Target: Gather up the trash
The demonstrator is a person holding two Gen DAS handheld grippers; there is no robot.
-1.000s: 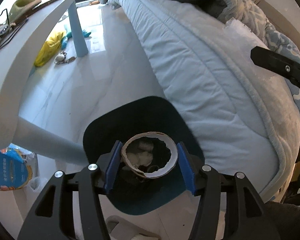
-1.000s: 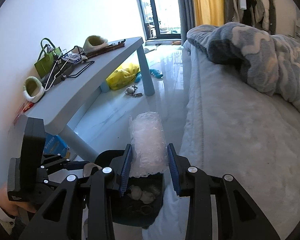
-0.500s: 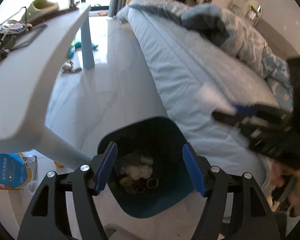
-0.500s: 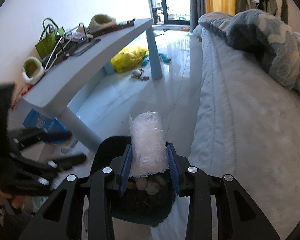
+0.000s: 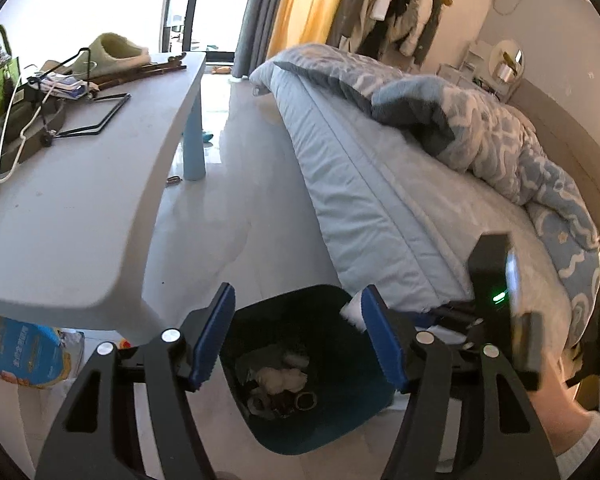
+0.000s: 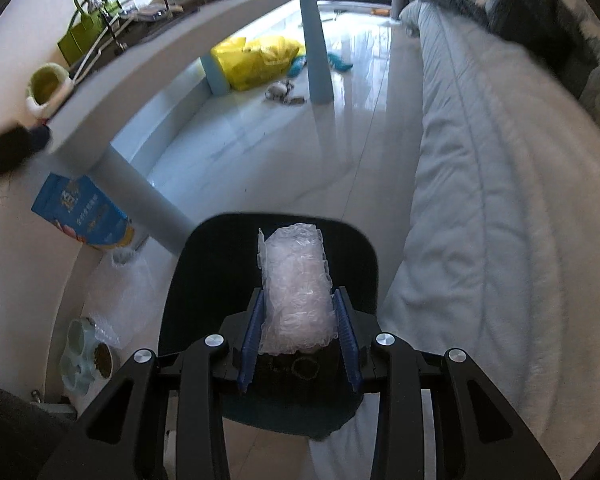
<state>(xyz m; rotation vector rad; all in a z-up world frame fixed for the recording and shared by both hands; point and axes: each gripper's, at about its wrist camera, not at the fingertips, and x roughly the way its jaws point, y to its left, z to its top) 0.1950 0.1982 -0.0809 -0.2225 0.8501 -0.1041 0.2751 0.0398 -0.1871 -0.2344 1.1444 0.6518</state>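
**Bubble wrap held over bedside bin as second gripper hangs empty**

Much is obscured in both views. In the right wrist view, the floor of the dark bin (image 6: 204, 280) is hidden behind the roll of bubble wrap (image 6: 296, 292) and the gripper body, and the bin's near rim is cut off by the black arms at the lower centre. A dark blurred shape at the left edge of that frame cannot be identified with certainty. In the left wrist view, the bin's contents, pale crumpled scraps (image 5: 280, 376) and a ring-shaped object, are hard to make out in the shadow at the lower centre. The right gripper's body is seen only in part at the lower right of that frame, blurred, with a small green light, and a white sliver of the wrap shows just behind the blue pad there.

The right gripper (image 6: 298, 344) is closed on the bubble wrap, both blue pads pressed against the roll's sides, directly above the bin's opening. The left gripper (image 5: 296, 344) is seen with its jaws set moderately apart and closing; nothing is held between them, and the bin (image 5: 340, 400) is framed below. The bin is stood on the pale floor between the bed (image 5: 380, 200) and the grey table (image 5: 80, 208).
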